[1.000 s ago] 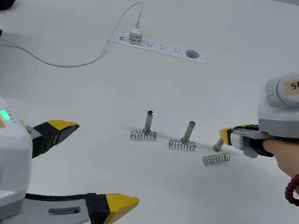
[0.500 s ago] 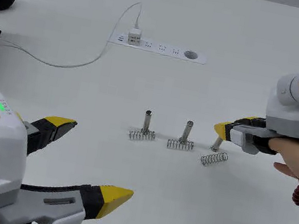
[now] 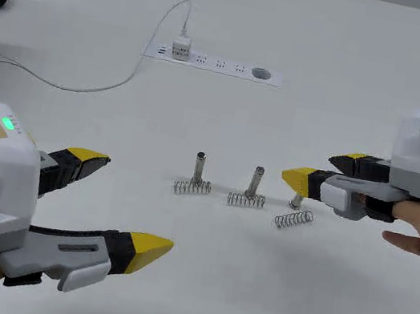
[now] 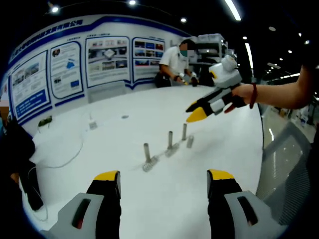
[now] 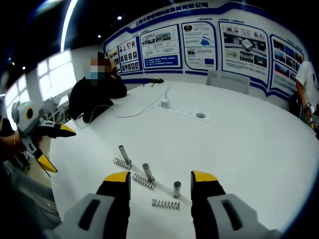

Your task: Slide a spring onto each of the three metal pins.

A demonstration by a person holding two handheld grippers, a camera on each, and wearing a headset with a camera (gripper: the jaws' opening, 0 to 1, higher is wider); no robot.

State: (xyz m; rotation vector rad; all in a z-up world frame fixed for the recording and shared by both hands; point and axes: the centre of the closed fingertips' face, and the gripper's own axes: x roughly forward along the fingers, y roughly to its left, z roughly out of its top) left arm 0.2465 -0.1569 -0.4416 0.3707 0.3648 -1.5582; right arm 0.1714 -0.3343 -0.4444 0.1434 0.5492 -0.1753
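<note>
Three pins [image 3: 256, 180] stood on bench [image 3: 290, 301], springs [image 3: 293, 219] laid beside them, left claw [image 3: 133, 200] held wide, right claw [image 3: 311, 167] held wide

3 slim grey metal pins stand upright in a row, evenly spaced: left pin [image 3: 199, 166], middle pin [image 3: 255, 180] and right pin [image 3: 297, 199], the last shorter than the other 2. 3 coiled wire springs lie flat, none on a pin. The left spring [image 3: 191, 187] and middle spring [image 3: 245, 201] lie against their pins' feet. The right spring [image 3: 293, 219] lies slanted just beside the right pin.
</note>
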